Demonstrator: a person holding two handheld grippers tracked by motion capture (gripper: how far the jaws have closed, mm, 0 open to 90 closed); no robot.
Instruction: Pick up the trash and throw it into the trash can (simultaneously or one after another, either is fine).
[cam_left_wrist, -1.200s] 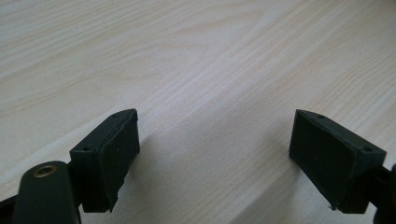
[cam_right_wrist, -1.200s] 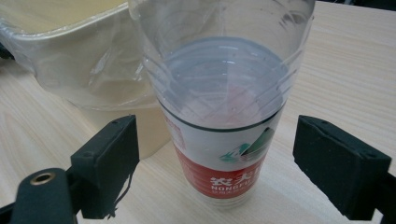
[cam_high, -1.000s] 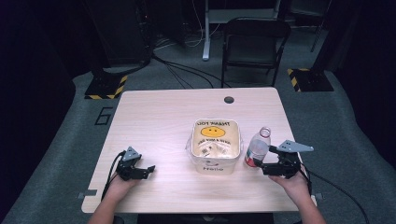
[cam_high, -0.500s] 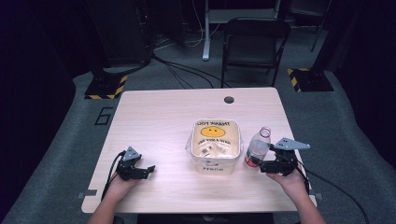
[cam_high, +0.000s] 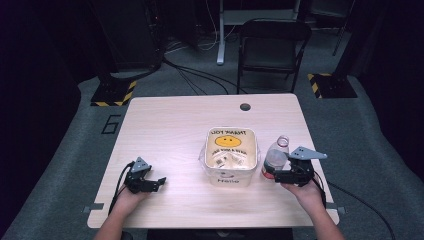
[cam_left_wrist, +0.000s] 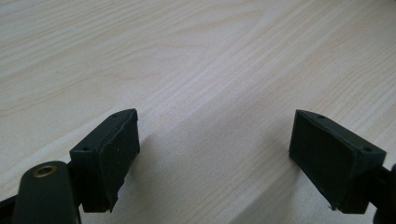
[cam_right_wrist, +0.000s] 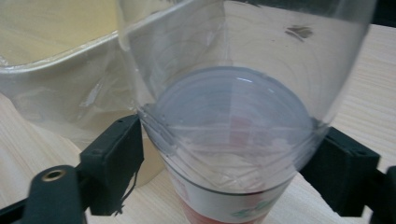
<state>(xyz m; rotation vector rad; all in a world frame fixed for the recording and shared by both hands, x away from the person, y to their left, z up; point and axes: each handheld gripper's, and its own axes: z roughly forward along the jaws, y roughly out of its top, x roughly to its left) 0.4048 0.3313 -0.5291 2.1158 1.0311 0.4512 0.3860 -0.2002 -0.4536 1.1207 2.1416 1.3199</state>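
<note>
now clear bottle (cam_right_wrist: 233, 116) pinched between right tongs (cam_right_wrist: 229, 158), closing

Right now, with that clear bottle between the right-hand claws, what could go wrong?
The right gripper, whose jaws have just been closing, meets the thin clear bottle on both sides. Squeezing harder could dent it. The bottle stands right beside the tub, so lifting at a tilt might knock the rim. The left gripper is open over bare table, too far away to steady anything.
</note>
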